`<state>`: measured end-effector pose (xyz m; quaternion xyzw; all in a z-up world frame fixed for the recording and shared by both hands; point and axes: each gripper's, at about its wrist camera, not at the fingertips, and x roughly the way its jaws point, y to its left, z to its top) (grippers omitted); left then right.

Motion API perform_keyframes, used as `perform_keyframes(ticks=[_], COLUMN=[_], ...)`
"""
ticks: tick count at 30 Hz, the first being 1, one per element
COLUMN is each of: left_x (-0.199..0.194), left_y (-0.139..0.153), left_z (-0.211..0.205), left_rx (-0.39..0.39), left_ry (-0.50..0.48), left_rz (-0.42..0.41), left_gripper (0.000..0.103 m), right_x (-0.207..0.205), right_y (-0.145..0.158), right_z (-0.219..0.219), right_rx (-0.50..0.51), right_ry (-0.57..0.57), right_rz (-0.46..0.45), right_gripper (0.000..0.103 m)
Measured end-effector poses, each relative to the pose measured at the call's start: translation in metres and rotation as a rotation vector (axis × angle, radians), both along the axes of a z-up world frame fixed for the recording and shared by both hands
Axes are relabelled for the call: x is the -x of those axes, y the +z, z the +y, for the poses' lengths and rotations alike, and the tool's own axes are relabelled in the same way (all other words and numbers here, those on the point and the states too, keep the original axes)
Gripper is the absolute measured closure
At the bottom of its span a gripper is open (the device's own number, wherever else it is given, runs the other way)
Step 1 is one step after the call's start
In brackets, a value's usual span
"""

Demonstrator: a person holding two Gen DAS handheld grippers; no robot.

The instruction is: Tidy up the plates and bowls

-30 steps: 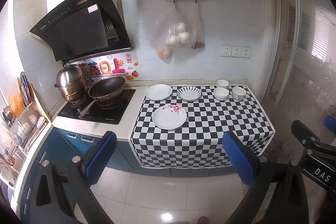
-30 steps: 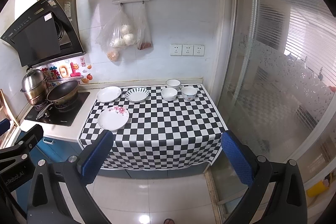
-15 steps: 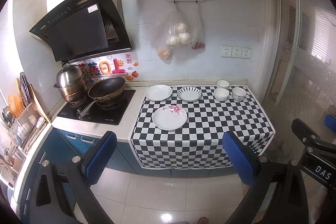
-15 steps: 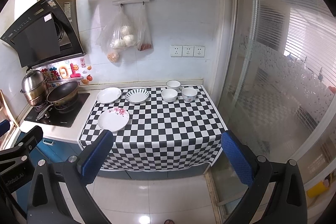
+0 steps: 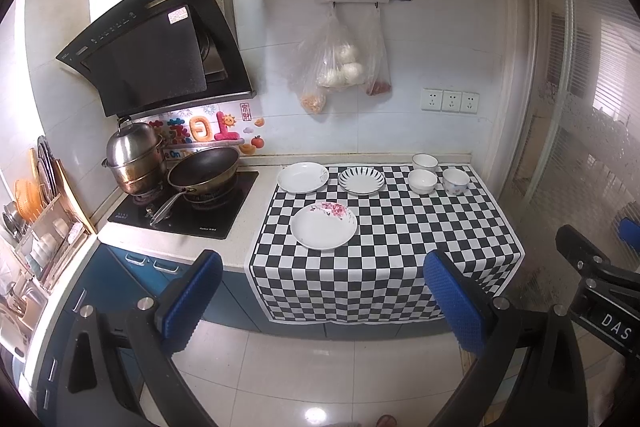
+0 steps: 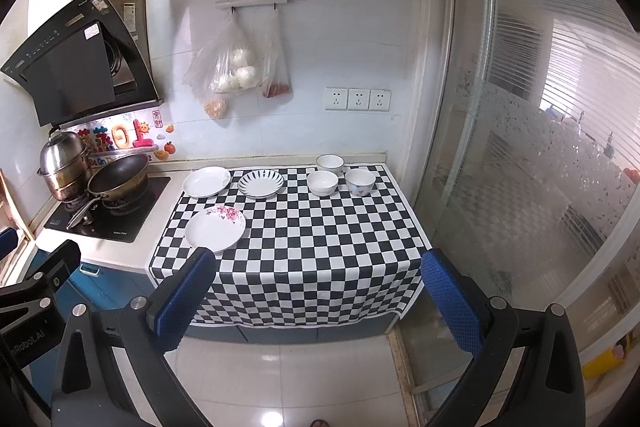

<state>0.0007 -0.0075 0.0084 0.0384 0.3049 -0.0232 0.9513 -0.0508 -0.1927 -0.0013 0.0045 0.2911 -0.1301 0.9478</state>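
Left gripper (image 5: 322, 297) and right gripper (image 6: 318, 295): jaws wide apart, empty, held off front edge of checkered cloth (image 5: 392, 247). Floral plate (image 5: 323, 225) on cloth's near-left part. Plain white plate (image 5: 303, 177) at cloth's far-left edge, half on counter; striped plate (image 5: 361, 180) just right of it. Three bowls at cloth's far-right corner: white bowl (image 5: 422, 181), patterned bowl (image 5: 455, 181), rear bowl (image 5: 425, 161) by wall. Stove (image 5: 184, 205) left of cloth.
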Motion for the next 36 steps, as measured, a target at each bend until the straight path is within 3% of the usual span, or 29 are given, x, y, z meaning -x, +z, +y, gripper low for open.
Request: perform_keyframes(ticks=[36], left_x=[-0.020], left_y=[-0.014], left_z=[0.018], left_rx=[0.013], left_ry=[0.002], left_rz=[0.010], left_gripper=[0.000], right_x=[-0.018], right_y=[-0.004], right_z=[0.013], right_rx=[-0.002], right_ry=[-0.002], right_rz=[0.003], right_gripper=[0.000])
